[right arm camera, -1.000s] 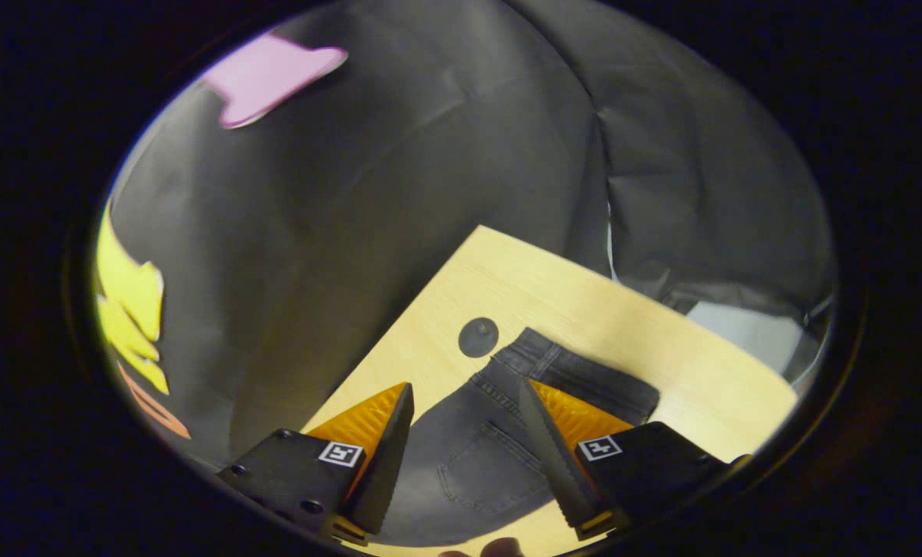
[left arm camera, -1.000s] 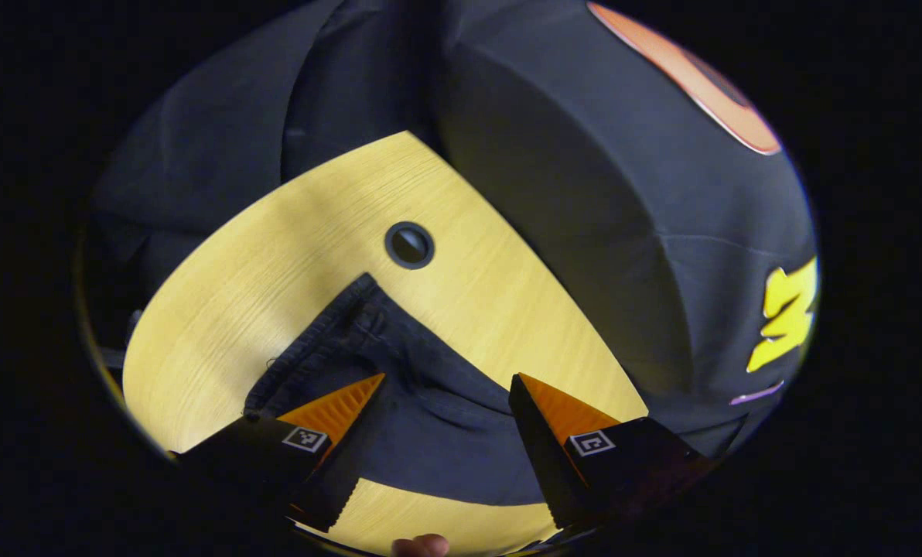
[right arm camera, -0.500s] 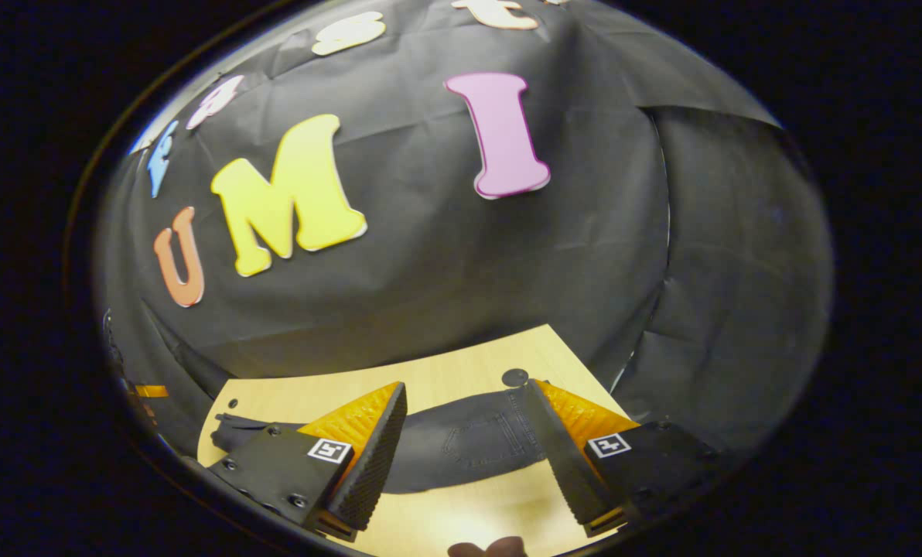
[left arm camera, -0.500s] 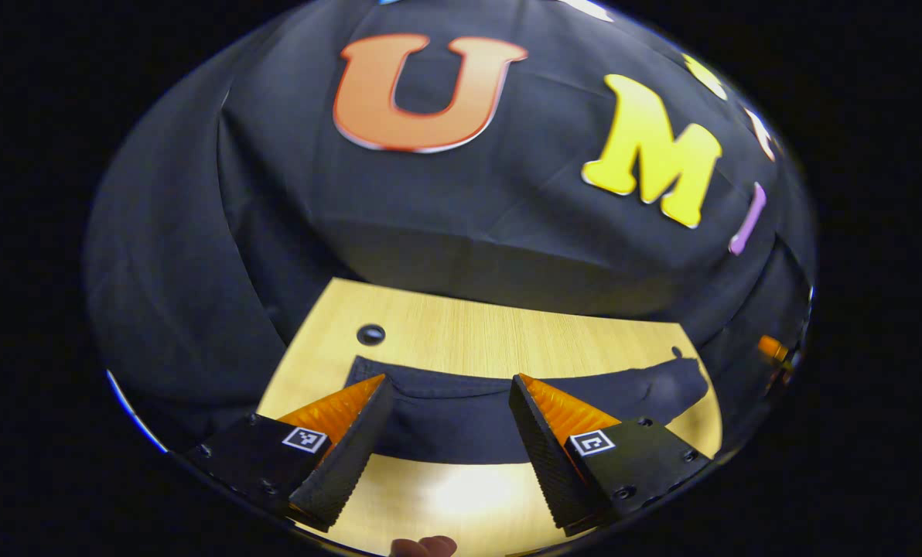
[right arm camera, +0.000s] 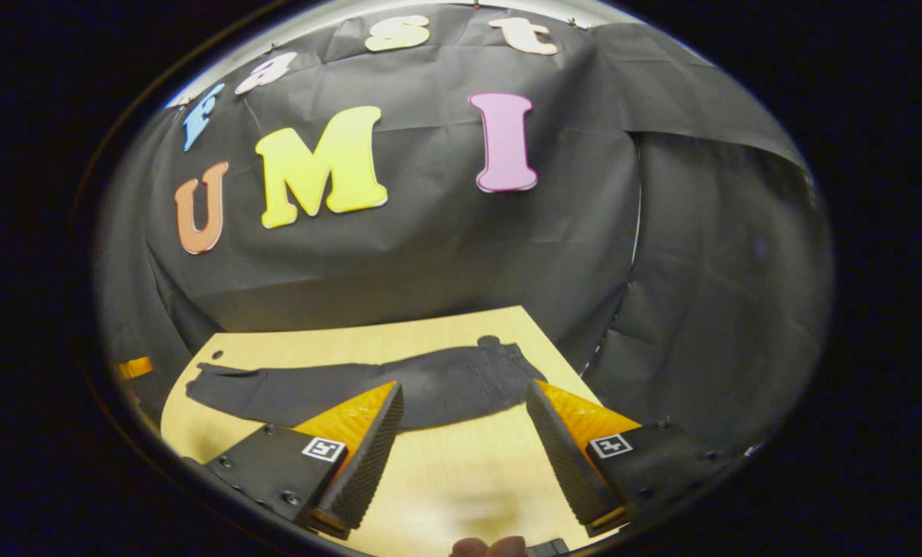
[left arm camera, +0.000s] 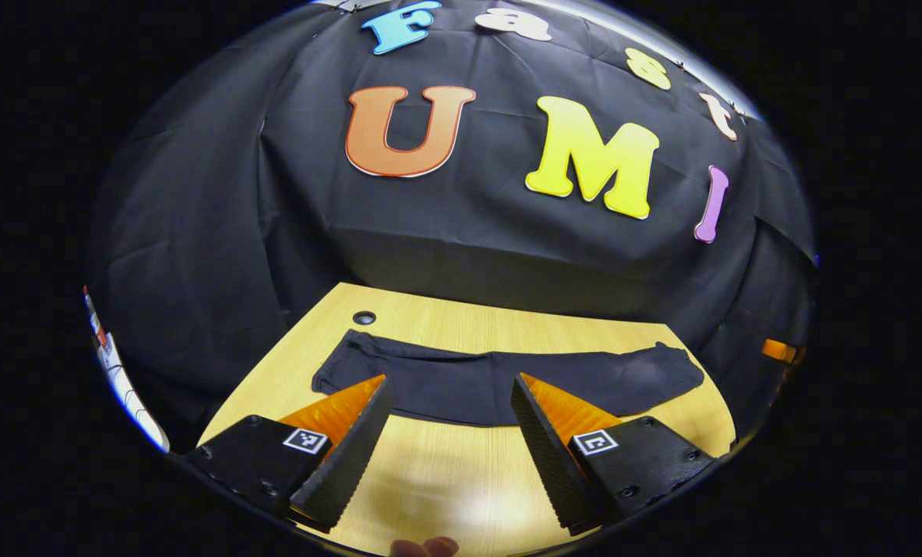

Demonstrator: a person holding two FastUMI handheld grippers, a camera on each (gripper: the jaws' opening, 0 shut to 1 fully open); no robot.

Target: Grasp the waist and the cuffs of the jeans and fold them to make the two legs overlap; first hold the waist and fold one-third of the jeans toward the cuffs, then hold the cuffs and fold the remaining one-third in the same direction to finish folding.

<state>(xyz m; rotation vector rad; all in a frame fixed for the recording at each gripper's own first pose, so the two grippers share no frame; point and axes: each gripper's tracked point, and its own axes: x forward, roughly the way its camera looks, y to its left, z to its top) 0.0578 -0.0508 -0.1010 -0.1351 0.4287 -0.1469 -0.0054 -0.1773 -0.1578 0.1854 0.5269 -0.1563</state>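
Left gripper view: 1 pair of jeans point(left arm camera: 500, 383), dark, lies flat on 1 light wooden table point(left arm camera: 445, 480). Its long axis runs left to right across the view, parallel to the table's far edge. The narrower end points left, near 1 round dark grommet hole point(left arm camera: 364, 318) in the far-left corner of the table; the wider end points right and stops close to the table's right edge. A strip of bare wood lies between the jeans and the far edge, and a broader bare band lies between the jeans and the near edge. The left gripper point(left arm camera: 449, 383) has its 2 fingers spread wide apart, holding nothing, above that near band (a fingertip of the holding hand peeks in at the bottom).

Right gripper view: the same 1 pair of jeans point(right arm camera: 368, 387) stretches left to right. The waist end with its stitched band points right, at the table's point(right arm camera: 461, 472) far-right corner; the leg end points left, short of the left edge, near 1 small hole point(right arm camera: 216, 355). Bare wood surrounds the garment, widest on the near side. The right gripper point(right arm camera: 465, 394) is open too, 2 fingers well apart, gripping nothing, raised over the near band of bare wood.
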